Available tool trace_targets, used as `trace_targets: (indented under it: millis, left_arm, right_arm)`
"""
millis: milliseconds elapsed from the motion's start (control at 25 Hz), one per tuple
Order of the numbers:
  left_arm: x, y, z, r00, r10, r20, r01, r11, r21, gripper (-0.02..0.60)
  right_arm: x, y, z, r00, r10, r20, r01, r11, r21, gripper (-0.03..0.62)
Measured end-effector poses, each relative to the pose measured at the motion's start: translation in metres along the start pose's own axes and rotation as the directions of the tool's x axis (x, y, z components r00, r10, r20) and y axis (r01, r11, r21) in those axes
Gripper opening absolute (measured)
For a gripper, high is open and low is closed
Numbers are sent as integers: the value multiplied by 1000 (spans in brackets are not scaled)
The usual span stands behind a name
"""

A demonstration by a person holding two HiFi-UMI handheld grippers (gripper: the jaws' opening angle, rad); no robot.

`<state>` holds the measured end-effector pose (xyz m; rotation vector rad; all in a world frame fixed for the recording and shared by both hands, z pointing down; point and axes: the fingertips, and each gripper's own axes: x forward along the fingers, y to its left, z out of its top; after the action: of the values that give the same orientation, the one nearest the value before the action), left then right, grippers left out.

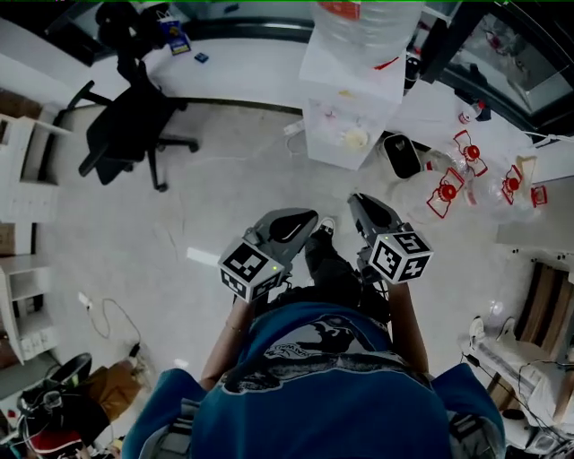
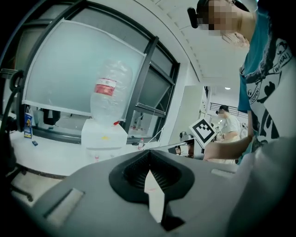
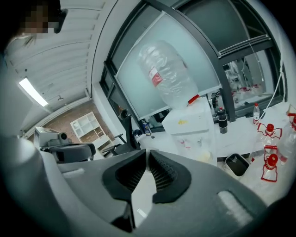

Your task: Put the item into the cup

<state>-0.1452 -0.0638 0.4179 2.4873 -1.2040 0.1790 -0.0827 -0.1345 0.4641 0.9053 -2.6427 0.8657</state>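
Note:
No cup and no item to go in it show in any view. In the head view my left gripper [image 1: 308, 216] and right gripper [image 1: 356, 199] are held side by side at waist height, pointing forward over the floor. Both look shut with nothing between the jaws. In the left gripper view the left gripper [image 2: 149, 152] has its ribbed pads meeting at the tip. The right gripper [image 3: 147, 152] looks the same in the right gripper view. My own shoe [image 1: 326, 227] shows between them.
A white water dispenser [image 1: 350, 99] with an upturned bottle [image 1: 363, 27] stands straight ahead. A small bin [image 1: 402, 155] sits to its right, then several empty bottles with red handles [image 1: 448, 190]. A black office chair [image 1: 126, 125] stands at the far left. A long white counter [image 2: 51, 155] runs under the window.

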Motion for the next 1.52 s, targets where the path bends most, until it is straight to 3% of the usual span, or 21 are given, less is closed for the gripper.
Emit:
trace_targets:
  millis: [320,1000,1200,1520]
  left_arm:
    - [67,52,49,999,-42,-33,45,994,98,14]
    - [119,85,66,976,-145,-165,160,983,84,14]
    - [134,100,71,948,-241,-209,265,959,96,14]
    - [160,132,90,878,-369,-306,429,890,157,14]
  right_arm:
    - [59,-70,16,998,-41,-53,43,998,53,31]
    - [120,-168,-2,972,-215,-92,229,957,177,31]
    - [151,-200,-24,935,-328,-136,347,926,150,31]
    - [203,-258,-47,862,-482,-158,506,842,187,31]
